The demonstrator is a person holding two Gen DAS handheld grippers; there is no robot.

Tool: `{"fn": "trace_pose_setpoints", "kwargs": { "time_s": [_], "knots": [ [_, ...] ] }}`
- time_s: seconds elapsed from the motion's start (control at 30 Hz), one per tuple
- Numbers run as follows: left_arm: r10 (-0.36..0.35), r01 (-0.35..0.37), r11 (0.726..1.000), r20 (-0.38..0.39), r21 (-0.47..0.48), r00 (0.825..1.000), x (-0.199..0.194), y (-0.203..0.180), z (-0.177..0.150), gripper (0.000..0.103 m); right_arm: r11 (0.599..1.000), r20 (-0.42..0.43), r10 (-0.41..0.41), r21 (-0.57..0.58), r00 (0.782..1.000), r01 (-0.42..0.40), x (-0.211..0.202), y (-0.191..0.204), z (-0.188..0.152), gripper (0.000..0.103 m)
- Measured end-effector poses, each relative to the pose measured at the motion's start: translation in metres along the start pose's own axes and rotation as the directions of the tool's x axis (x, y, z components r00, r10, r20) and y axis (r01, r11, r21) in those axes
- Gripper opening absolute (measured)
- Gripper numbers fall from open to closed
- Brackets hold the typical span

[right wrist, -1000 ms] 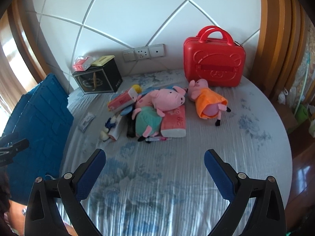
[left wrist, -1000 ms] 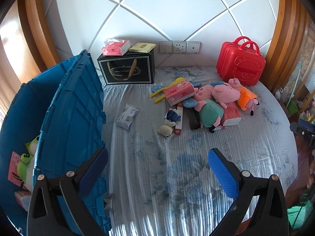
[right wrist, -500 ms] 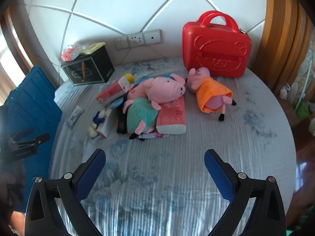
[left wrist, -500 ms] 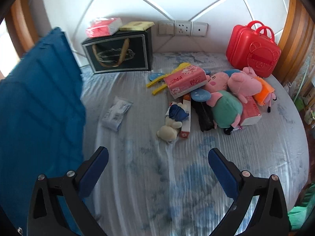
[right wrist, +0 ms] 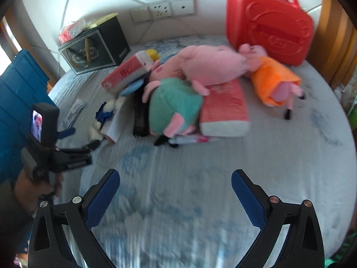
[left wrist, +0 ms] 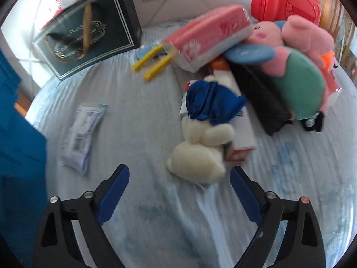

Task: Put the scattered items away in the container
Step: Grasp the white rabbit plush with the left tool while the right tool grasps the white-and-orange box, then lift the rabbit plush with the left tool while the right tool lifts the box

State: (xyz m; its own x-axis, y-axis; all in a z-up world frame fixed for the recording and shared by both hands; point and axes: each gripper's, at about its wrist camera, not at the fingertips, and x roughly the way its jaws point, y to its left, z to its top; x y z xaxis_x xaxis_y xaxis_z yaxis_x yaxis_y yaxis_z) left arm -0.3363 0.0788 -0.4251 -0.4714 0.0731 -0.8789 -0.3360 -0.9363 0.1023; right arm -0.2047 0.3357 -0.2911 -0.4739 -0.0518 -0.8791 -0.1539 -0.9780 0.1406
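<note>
On the bed lies a small white plush duck (left wrist: 198,158) in blue clothes, resting against a white and red box (left wrist: 243,131). My left gripper (left wrist: 178,189) hovers just short of the duck. Its jaws are closing, with nothing between the pads. Behind the duck sit a pink tissue pack (left wrist: 207,35), a green-dressed pig plush (left wrist: 296,82), a black pouch (left wrist: 261,98) and yellow clips (left wrist: 154,62). My right gripper (right wrist: 176,196) is open over bare sheet, in front of the pig plush pile (right wrist: 176,105). The blue crate (left wrist: 15,134) stands at the left.
A white wipe packet (left wrist: 82,134) lies alone near the crate. A black gift box (left wrist: 89,38) and a red case (right wrist: 267,22) stand against the headboard. An orange-dressed pig plush (right wrist: 274,78) lies by the case. A hand holds the left gripper (right wrist: 80,138) at the bed's left edge.
Both grippers have dropped toward the bed and closer to the pile. The left one swung away from the crate to the white duck, and its jaws have narrowed.
</note>
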Motion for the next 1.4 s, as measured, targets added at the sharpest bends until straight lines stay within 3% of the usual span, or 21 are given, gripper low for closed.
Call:
{"fn": "trace_pose_setpoints", "kwargs": {
  "time_s": [0.13,0.17,0.2,0.43,0.57,0.8,0.9,1.03,1.1,1.4],
  "knots": [
    [-0.043,0.041,0.999,0.071,0.028,0.997,0.005,-0.001,0.004,0.066,1.000,0.007,0.007,0.006,1.000,-0.007,0.033,0.021,0.015,0.102],
    [-0.054,0.052,0.998,0.072,0.033,0.996,0.006,-0.003,0.005,0.051,1.000,0.008,0.008,0.005,1.000,-0.008,0.040,0.028,0.019,0.102],
    [-0.058,0.056,0.998,0.069,0.038,0.996,0.007,-0.004,0.005,0.044,1.000,0.009,0.009,0.003,1.000,-0.009,0.048,0.034,0.023,0.102],
    [-0.039,0.045,0.996,0.091,-0.074,0.995,-0.006,0.004,-0.016,0.043,1.000,-0.022,0.009,-0.027,1.000,-0.009,0.087,0.080,0.040,0.102],
    [0.021,-0.010,0.992,0.089,-0.125,0.996,-0.019,0.014,-0.034,0.043,0.999,-0.024,0.012,-0.044,1.000,-0.013,0.104,0.105,0.048,0.101],
    [0.060,-0.041,0.979,0.087,-0.199,0.994,-0.024,0.030,-0.050,0.043,0.996,-0.092,-0.024,-0.085,0.995,0.016,0.148,0.134,0.057,0.061],
    [0.060,-0.040,0.976,0.086,-0.213,0.994,-0.024,0.033,-0.052,0.043,0.997,-0.138,-0.045,-0.072,0.989,0.035,0.168,0.132,0.057,0.055],
    [0.057,-0.034,0.973,0.095,-0.230,0.994,-0.029,0.034,-0.056,0.043,0.996,-0.143,-0.060,-0.074,0.988,0.050,0.177,0.129,0.057,0.055],
    [0.062,-0.039,0.973,0.095,-0.226,0.994,-0.031,0.033,-0.059,0.043,0.997,-0.141,-0.046,-0.073,0.989,0.035,0.175,0.128,0.057,0.032],
    [0.094,-0.073,0.969,0.078,-0.237,0.993,-0.040,0.031,-0.062,0.043,0.997,-0.163,-0.020,-0.070,0.986,0.008,0.154,0.123,0.035,0.023]
  ]
}}
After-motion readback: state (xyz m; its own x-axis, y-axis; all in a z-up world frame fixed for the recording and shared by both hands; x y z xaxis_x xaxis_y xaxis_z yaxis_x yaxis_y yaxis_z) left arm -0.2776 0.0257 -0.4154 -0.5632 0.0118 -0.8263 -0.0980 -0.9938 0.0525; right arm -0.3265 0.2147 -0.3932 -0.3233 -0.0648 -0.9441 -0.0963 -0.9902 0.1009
